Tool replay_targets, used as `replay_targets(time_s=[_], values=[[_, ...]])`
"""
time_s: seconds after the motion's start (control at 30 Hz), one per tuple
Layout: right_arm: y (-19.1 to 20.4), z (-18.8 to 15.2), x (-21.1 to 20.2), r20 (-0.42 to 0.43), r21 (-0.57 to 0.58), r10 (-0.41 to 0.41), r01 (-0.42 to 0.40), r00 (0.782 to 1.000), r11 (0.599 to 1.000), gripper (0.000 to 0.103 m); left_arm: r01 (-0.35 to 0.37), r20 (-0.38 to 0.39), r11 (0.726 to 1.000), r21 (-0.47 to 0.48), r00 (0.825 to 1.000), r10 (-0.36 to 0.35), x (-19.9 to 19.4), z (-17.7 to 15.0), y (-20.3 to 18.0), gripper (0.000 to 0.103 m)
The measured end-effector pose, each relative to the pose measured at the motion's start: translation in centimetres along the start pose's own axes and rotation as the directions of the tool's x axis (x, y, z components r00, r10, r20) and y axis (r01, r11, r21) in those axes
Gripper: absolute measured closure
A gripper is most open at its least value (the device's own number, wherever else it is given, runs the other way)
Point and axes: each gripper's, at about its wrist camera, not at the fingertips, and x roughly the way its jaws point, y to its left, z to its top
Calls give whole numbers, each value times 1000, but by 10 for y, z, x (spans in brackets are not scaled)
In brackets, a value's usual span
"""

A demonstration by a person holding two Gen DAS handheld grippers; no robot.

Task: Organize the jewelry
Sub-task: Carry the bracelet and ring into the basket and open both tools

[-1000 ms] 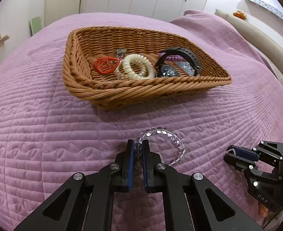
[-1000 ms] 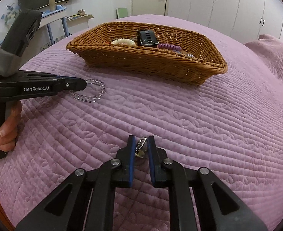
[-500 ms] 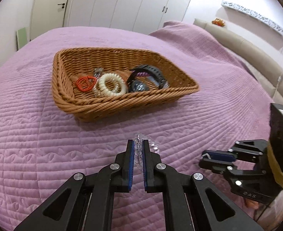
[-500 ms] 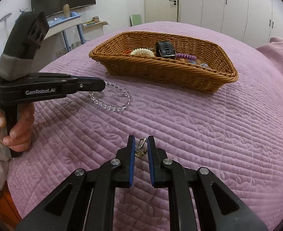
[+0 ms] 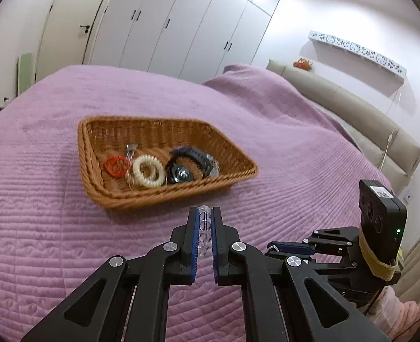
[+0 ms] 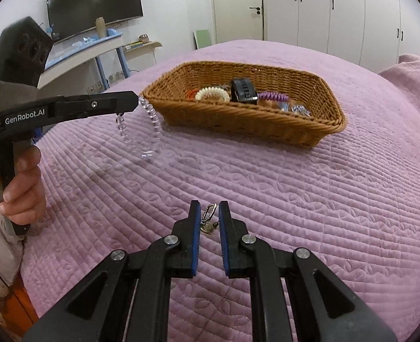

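- Bedspread (image 6: 295,199), quilted and purple, covers the bed that carries everything.
- Left gripper (image 5: 203,228) has its fingers (image 5: 193,233) narrowed onto a clear bead bracelet (image 5: 204,228); the beads stand in a column between the blue pads.
- From the right wrist view, the left gripper (image 6: 135,101) is raised above the bed, and the clear bead bracelet (image 6: 153,119) hangs from its tip as a loop, clear of the bedspread and just beside the near left corner of the wicker basket (image 6: 238,119).
- A hand (image 6: 18,188) grips the left gripper's handle at the left edge of that view.
- Right gripper (image 6: 209,216) sits low over the bedspread with a small silver clasp piece (image 6: 208,219) between its fingers (image 6: 195,222). The gap is narrow, but whether the pads actually press on the piece I cannot tell.
- In the left wrist view the right gripper (image 5: 272,248) appears at lower right, well apart from the wicker basket (image 5: 118,199).
- Inside the basket lie a red ornament (image 5: 117,166), a cream coil band (image 5: 148,171), a black watch (image 5: 187,165) and a small silver clip (image 5: 130,149).
- The right wrist view also shows a purple coil band (image 6: 272,96) and some silver pieces (image 6: 298,109) in the basket.
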Motion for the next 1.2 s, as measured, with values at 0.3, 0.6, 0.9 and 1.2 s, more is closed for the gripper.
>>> replay_targets(time_s=[0.3, 0.6, 0.9, 1.2], values=[[-11, 46, -33, 101, 26, -39, 37, 994, 999, 88, 1, 94, 1000, 22, 996, -3, -23, 52, -6, 96], [-55, 125, -24, 169, 107, -89, 71, 982, 992, 88, -44, 192, 999, 9, 981, 41, -14, 109, 1, 96], [-115, 166, 46, 100, 293, -92, 59, 991, 954, 88, -197, 117, 974, -113, 971, 209, 66, 125, 47, 96], [-139, 155, 99, 39, 380, -76, 56, 996, 923, 88, -227, 3, 966, -124, 973, 229, 115, 104, 76, 96]])
